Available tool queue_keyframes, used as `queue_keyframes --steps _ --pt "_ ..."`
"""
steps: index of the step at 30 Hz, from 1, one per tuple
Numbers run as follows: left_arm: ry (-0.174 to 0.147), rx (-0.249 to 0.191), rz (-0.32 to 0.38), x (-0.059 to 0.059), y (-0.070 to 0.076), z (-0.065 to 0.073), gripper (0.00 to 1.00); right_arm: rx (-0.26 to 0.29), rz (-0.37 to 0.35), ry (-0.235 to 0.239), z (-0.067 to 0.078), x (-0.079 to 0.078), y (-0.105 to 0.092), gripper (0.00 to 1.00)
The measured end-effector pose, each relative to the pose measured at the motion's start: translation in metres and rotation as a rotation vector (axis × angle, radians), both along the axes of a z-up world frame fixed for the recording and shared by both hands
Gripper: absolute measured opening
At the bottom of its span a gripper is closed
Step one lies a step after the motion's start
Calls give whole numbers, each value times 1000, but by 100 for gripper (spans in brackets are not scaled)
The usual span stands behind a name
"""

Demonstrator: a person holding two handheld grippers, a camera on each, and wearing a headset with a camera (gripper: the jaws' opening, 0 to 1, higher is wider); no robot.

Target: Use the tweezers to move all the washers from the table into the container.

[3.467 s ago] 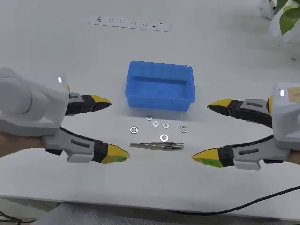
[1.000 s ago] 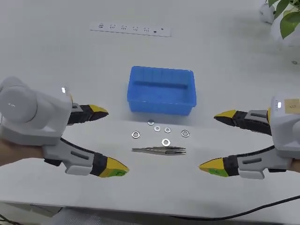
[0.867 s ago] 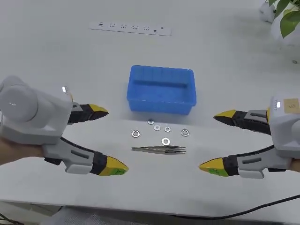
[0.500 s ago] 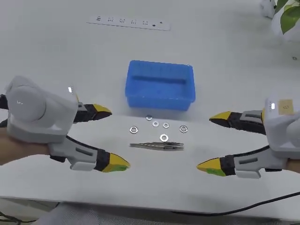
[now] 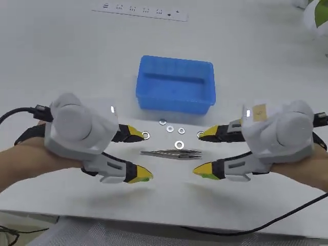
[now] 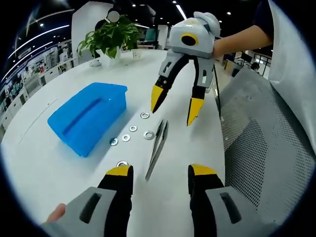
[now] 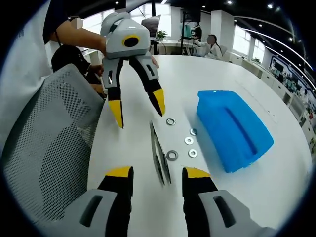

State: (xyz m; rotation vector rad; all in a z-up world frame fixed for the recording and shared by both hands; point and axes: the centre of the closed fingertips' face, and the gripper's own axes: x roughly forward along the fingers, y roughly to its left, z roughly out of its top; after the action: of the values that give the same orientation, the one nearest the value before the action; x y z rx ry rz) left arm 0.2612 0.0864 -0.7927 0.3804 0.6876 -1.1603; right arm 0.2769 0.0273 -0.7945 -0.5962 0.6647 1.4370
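Observation:
Metal tweezers (image 5: 171,153) lie flat on the white table, in front of a blue container (image 5: 175,84). Several washers (image 5: 179,145) lie loose between the two. My left gripper (image 5: 142,155) is open just left of the tweezers' end, one tip beside a washer (image 5: 146,135). My right gripper (image 5: 200,152) is open at their right end, its upper tip by another washer (image 5: 200,135). In the left gripper view, the tweezers (image 6: 158,148) lie ahead of my open jaws, with the right gripper (image 6: 175,101) facing. In the right gripper view, tweezers (image 7: 159,153), washers (image 7: 172,155), container (image 7: 234,126) and left gripper (image 7: 138,109) show.
A white power strip (image 5: 139,10) lies at the table's far edge. A black cable (image 5: 287,215) runs along the front edge at right. A mesh chair (image 6: 256,148) stands at the table's near side. A potted plant (image 6: 111,39) stands beyond the container.
Both grippers have moved inward from wide apart, so their tips now flank the tweezers. The tweezers, washers and container have stayed put. The head camera has shifted.

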Motion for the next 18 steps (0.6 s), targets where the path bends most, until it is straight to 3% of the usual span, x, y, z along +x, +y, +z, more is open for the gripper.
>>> queue_keyframes --steps 4,7,12,14,16,18 --pt "1 14 -13 5 -1 -4 41 -50 32 16 -10 0 2 31" --pt "-14 45 -36 8 -1 -8 36 -61 50 28 -15 0 6 28" --pt "-7 84 -78 8 -1 -20 31 -89 92 40 -21 -4 12 25" --pt "-13 86 -84 8 -3 -19 30 -86 121 14 -20 -4 16 23" --pt "-12 79 -89 8 -5 -18 28 -94 112 31 -21 -6 17 22" --pt "-21 81 -104 6 -7 -18 26 -104 150 -10 -22 -6 20 18"
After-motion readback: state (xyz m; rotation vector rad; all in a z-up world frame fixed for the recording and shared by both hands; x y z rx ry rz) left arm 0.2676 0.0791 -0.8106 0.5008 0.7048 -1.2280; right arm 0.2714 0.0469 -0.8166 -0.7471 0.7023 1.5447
